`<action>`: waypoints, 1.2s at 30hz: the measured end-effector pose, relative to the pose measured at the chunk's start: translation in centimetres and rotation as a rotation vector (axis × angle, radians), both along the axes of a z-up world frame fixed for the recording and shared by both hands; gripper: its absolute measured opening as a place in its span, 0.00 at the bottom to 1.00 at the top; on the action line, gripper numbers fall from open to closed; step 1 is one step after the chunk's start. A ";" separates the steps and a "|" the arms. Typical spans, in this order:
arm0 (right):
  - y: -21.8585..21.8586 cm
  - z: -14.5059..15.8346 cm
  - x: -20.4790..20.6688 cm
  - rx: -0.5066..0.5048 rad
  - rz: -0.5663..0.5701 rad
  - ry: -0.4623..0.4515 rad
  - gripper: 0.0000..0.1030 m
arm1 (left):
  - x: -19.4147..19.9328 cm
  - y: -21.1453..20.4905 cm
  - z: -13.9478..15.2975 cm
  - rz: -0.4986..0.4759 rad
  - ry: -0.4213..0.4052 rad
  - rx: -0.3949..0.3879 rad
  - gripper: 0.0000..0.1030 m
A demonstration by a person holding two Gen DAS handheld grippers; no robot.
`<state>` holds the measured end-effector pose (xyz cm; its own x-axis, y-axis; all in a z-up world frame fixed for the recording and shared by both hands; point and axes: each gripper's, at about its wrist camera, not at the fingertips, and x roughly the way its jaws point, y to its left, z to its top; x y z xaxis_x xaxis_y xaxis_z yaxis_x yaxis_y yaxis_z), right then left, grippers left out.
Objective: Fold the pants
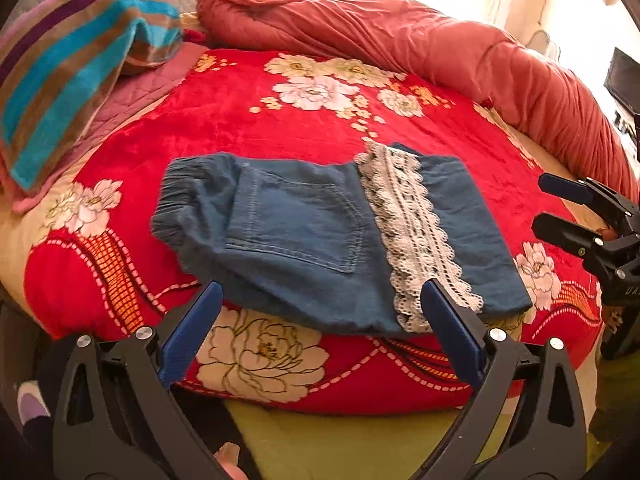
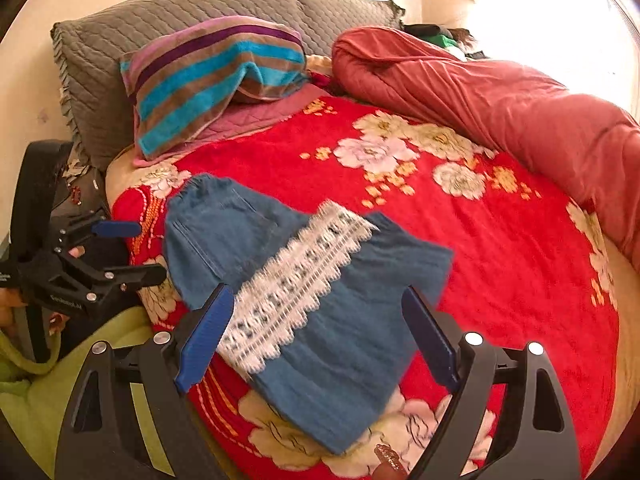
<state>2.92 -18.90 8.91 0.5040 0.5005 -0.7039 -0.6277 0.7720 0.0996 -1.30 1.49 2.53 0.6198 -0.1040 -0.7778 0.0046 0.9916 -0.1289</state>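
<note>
Nearest in the left wrist view, the left tool (image 1: 322,308) stands with its blue pads spread wide and nothing between them, hovering over the near edge of the bed. The right tool (image 2: 318,314) is likewise spread wide and empty, its pads framing the near part of the garment from above without a clear touch. Each tool also shows at the side of the other's view, its jaws parted there as well.

Just past the fingertips lie the pants (image 1: 320,236), a small blue denim pair folded into a compact, roughly rectangular bundle that lies flat on the red floral blanket (image 1: 224,120) near the bed's front edge. The elastic, gathered waistband sits at the left end, and a stitched back pocket faces up beside it. A band of white lace trim (image 1: 416,236) runs across the upper layer from the far side to the near edge, with plain denim continuing to its right. In the right wrist view the lace is blurred, and the bundle's near corner reaches over a pale flower in the blanket's pattern.

Farther back, at the left, a striped towel (image 2: 212,76) in turquoise, brown and purple lies draped on a pink quilted pillow, with a grey quilted pillow (image 2: 120,32) behind it. A rolled rust-red comforter (image 2: 500,96) stretches along the far right side of the bed.
</note>
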 end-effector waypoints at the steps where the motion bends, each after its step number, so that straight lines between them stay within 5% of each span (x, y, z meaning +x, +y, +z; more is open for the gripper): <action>1: 0.4 0.1 0.3 0.004 0.006 0.003 0.83 | -0.1 0.6 0.0 0.014 -0.002 -0.010 0.90; 22: 12.4 0.7 6.4 -0.048 0.257 0.061 0.83 | -0.2 9.2 -3.1 0.182 0.043 -0.335 0.90; 29: 17.4 -0.5 8.6 -0.087 0.373 0.103 0.83 | 0.4 10.3 -4.6 0.190 0.055 -0.484 0.63; 36: 22.3 -2.4 10.6 -0.146 0.495 0.158 0.83 | 2.2 9.5 -5.8 0.164 0.098 -0.556 0.61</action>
